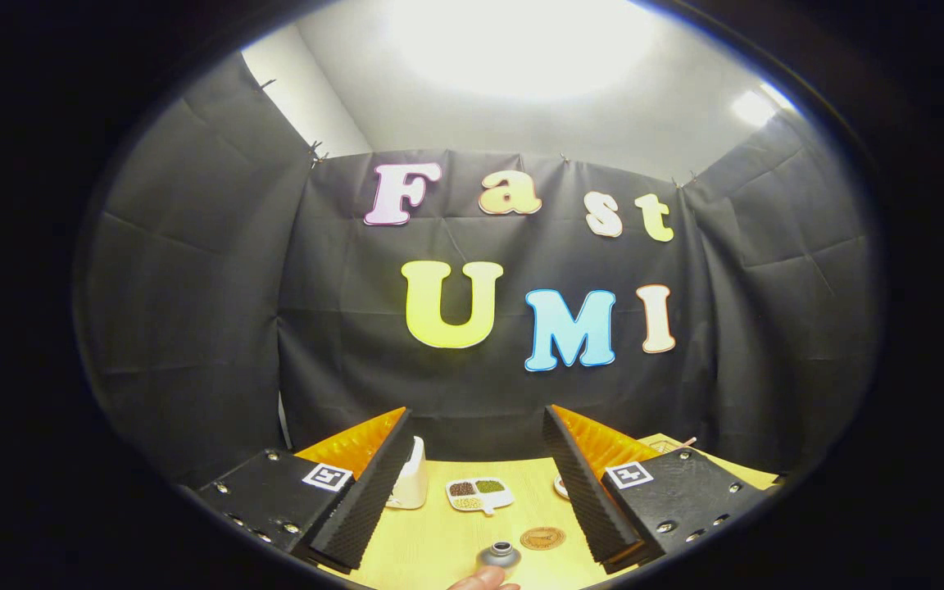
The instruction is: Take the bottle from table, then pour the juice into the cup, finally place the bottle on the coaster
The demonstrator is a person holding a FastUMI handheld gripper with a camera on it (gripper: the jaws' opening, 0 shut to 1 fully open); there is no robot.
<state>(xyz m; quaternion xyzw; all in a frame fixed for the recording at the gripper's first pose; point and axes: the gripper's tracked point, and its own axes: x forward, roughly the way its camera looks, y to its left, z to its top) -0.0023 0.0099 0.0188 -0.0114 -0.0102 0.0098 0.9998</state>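
- Hand-held gripper (476, 483) hangs above the tabletop with its two fingers spread wide apart and nothing held between them; each finger carries a small square marker on its upper face.
- Tabletop (431, 549), a pale wooden surface, lies beyond and between the fingers, and runs back to the black cloth wall of the booth.
- White cup (411, 479) stands on the tabletop just beside the inner face of the left finger, partly hidden by it, toward the far side.
- Small divided dish (479, 494), white with dark, green and pale fillings in its compartments, lies between the fingers, just right of the cup.
- Round brown coaster (542, 537) lies flat on the tabletop near the right finger, nearer than the dish and apart from it.
- Bottle (498, 556), grey with a dark open mouth seen from above, stands upright between the fingers at the near side, just left of the coaster and not touching it.
- Fingertip of a person (484, 580) shows just in front of the bottle, at or very near its base.
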